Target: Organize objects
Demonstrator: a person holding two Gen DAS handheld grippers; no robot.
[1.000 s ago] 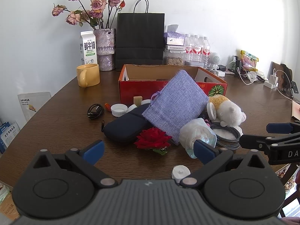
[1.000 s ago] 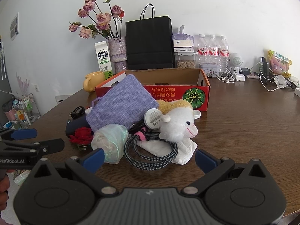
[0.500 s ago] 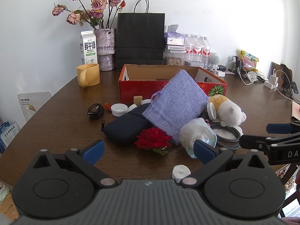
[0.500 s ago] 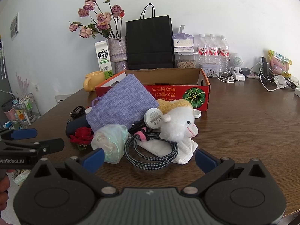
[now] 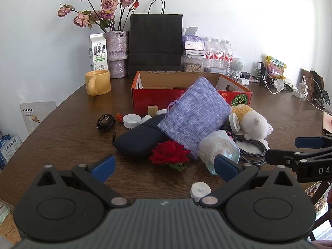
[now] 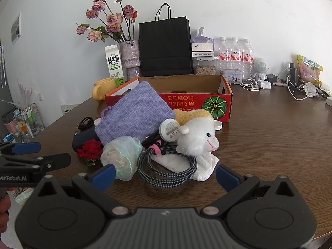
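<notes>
- Brown wooden table [image 5: 62,128], white wall behind.
- Left gripper [image 5: 164,164]: jaws apart, holding nothing, facing the red rose [image 5: 169,152].
- Right gripper [image 6: 165,173]: jaws apart (nothing held), facing the braided cable [image 6: 166,167].
- Purple pouch [image 5: 195,115] leans against the red cardboard box [image 5: 157,95], beside the plush sheep [image 6: 197,133].

Brown wooden table [image 5: 62,145] — red box [image 5: 166,99], yellow mug [image 5: 97,82], cluttered pile.

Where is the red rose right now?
In the left wrist view the red rose lies on the table, centre, against the dark zip pouch and the purple fabric bag.
</notes>
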